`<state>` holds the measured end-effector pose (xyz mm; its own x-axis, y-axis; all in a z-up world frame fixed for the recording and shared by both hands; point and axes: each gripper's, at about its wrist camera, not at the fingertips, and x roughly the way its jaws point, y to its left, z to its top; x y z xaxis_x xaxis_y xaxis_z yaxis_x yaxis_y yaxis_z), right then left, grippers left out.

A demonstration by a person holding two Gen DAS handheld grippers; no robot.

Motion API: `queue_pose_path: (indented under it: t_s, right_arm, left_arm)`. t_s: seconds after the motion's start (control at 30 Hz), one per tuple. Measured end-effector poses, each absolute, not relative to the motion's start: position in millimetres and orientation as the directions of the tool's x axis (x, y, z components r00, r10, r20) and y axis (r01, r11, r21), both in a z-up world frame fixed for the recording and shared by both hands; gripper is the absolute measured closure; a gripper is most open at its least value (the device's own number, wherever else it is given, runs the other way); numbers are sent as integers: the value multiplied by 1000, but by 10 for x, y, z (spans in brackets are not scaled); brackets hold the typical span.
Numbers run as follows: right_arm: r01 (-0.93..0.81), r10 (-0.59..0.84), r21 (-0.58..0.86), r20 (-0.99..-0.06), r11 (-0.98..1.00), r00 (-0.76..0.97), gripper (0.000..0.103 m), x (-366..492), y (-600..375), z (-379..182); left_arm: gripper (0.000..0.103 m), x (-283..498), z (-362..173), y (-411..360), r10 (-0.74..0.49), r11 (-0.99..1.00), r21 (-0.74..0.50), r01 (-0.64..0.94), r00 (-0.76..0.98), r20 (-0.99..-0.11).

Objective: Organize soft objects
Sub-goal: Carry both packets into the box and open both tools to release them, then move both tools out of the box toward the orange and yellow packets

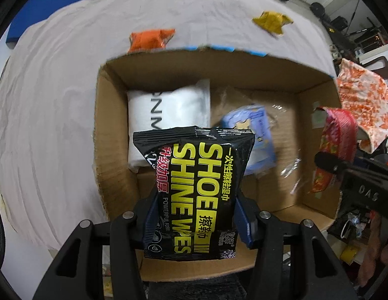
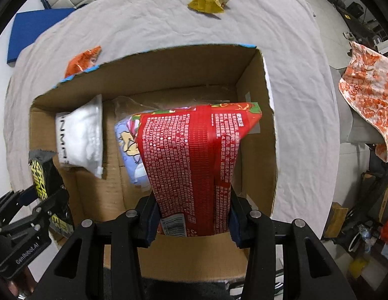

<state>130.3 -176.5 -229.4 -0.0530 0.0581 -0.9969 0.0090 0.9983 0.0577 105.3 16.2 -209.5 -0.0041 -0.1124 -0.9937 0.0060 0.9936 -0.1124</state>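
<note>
The left gripper is clamped on a black foil pack of shoe-shine wipes; the right gripper grips a red crinkled plastic packet. Both hang over an open brown cardboard box on a pale cloth-covered table. Inside lie a white pouch and a blue-printed clear bag — partly done. An orange wrapper and a yellow wrapper remain on the cloth beyond the box.

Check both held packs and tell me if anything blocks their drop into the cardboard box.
Nothing visible does. The shoe wipes pack in the left gripper and the red pack in the right gripper hang over the open cardboard box. White pack and blue pack lie below.
</note>
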Motion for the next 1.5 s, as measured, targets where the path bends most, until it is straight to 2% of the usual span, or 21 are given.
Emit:
queue_pose_path:
  t_s: [0.2,0.33,0.43,0.5,0.53,0.57,0.63,0.7,0.77,0.83,1.1,1.5]
  right_arm:
    - [15,45,44,-995,999,-85,52,1413,-1767,-2489]
    - [23,50,48,-996,999,-74,33,1450,-1787,-2497]
    - [24,53,52,-996,998,-73,32,1455,-1803,-2467]
    - [19,51,50,-996,999,-76,20,1446,-1802,-2440]
    - [17,59,58,-995,998,-79,10,1435,-1804,-2422]
    - [14,65,65,-995,998,-80,6,1423,-1807,-2402]
    - [5,65,65,-995,998,-79,6,1383,-1802,-2350]
    - [4,77,77,-993,997,-85,6,1333,-1811,-2300]
    - [13,109,108,-990,994,-93,4,1290,-1814,-2266]
    - [18,117,116,-988,993,-100,0,1233,-1813,-2206]
    - [-32,114,116,-992,993,-46,0,977,-1716,-1774]
    - [-40,128,127,-992,991,14,0,711,-1729,-1309]
  left_arm:
    - [51,1059,-2341,242,-88,996,-86,-34,-63,-994]
    - [50,1047,-2357,289,-97,994,-93,-57,-71,-993]
    - [45,1025,-2286,313,-96,994,-92,-64,-58,-994]
    - [39,1015,-2222,315,-100,993,-96,-72,-49,-994]
    - [38,1005,-2176,313,-100,993,-97,-74,-40,-994]
    - [35,1001,-2140,307,-100,992,-97,-75,-34,-994]
    - [26,993,-2053,284,-99,993,-98,-70,-19,-995]
    - [12,985,-1979,247,-105,992,-105,-69,-10,-994]
    - [5,977,-1906,214,-112,992,-112,-59,-3,-994]
    - [5,964,-1841,185,-98,994,-99,-48,13,-995]
    - [5,906,-1416,194,-94,993,-99,-65,70,-993]
    - [5,767,-1129,151,-104,991,-110,-79,84,-991]
